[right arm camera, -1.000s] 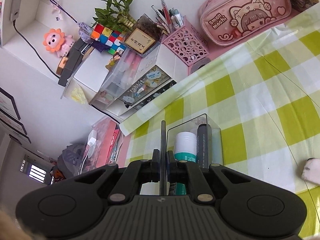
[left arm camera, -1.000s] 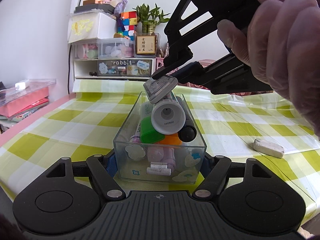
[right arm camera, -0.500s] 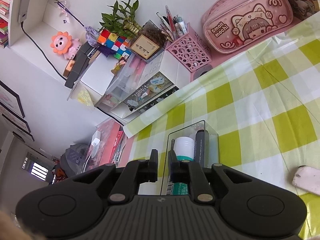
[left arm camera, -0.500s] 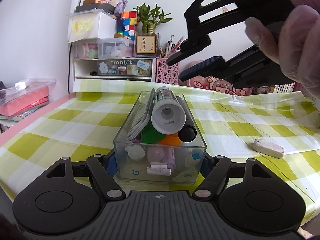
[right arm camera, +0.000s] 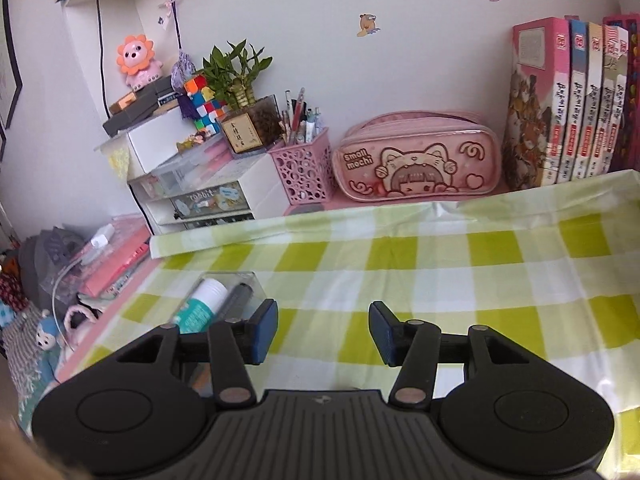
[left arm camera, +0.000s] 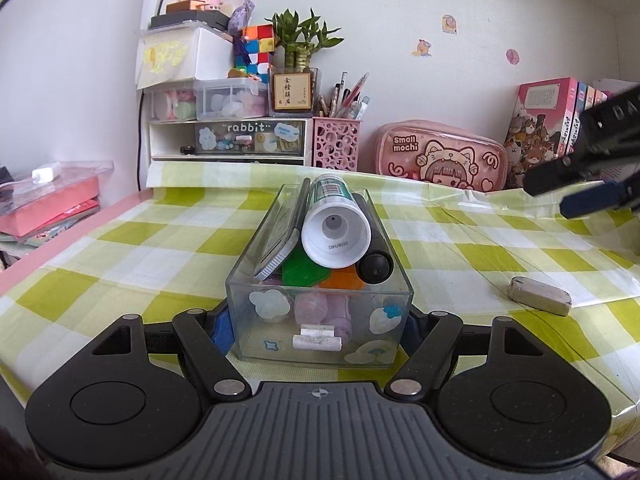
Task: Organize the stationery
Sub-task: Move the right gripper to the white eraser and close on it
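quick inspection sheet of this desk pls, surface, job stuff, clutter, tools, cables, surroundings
surface: checked green cloth over the desk.
job's things: clear box with glue stick, black marker, flat grey item; eraser loose on the cloth.
clutter: pink pen cup, pencil case, drawer unit.
grippers: left tool shut on the box; right tool empty, jaws opening.
cables: black cable on the wall.
surroundings: books, plant.

Loads of open checked tablecloth (right arm camera: 440, 264) right of the clear organizer box (left arm camera: 320, 312), only a white eraser (left arm camera: 540, 290) sitting there. Back edge is walled off: pink pen holder (right arm camera: 306, 174), pencil case (right arm camera: 420, 160), books (right arm camera: 568, 100).
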`<state>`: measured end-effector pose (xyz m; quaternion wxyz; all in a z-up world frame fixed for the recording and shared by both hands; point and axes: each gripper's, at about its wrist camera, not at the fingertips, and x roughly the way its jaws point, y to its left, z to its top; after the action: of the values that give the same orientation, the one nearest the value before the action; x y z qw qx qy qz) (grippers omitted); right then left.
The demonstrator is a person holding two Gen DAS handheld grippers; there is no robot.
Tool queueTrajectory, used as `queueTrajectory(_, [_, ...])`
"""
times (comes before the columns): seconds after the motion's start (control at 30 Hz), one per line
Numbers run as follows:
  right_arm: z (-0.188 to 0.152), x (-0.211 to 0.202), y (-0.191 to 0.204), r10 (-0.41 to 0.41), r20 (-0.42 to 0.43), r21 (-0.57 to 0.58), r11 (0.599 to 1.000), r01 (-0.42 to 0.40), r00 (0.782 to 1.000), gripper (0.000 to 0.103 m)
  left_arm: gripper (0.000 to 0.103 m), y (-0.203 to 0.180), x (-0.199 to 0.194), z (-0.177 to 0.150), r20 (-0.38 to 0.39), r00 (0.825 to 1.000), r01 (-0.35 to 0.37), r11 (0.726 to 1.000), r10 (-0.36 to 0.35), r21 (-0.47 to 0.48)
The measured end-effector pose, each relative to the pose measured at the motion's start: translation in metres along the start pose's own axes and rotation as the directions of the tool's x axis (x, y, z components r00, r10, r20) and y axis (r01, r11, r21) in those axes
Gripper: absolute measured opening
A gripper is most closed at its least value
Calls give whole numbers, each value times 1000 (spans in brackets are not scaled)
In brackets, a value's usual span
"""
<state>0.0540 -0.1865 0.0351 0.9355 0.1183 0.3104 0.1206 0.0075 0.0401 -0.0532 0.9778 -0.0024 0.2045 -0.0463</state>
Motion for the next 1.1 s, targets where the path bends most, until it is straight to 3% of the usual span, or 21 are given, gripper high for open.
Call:
queueTrajectory(0.43, [-51,8,-16,16,-164,-241,969,-56,986,64,73,0,-1,-4,17,1000,-4,1000,4,15])
queueTrajectory(0.8, [-63,5,-7,34,-123,-317,946,-71,992,66,73,-1,-5,-5,17,1000,-13,1000,13,11])
queueTrajectory(0.97, [-63,7,-3,45,-111,-324,943,-79,993,55,73,-2,-5,-6,19,1000,-15,1000,14,13])
queueTrajectory(1.1, [-61,8,-1,62,-109,-310,946,-93,992,37,74,-2,-5,-6,19,1000,-15,1000,14,12])
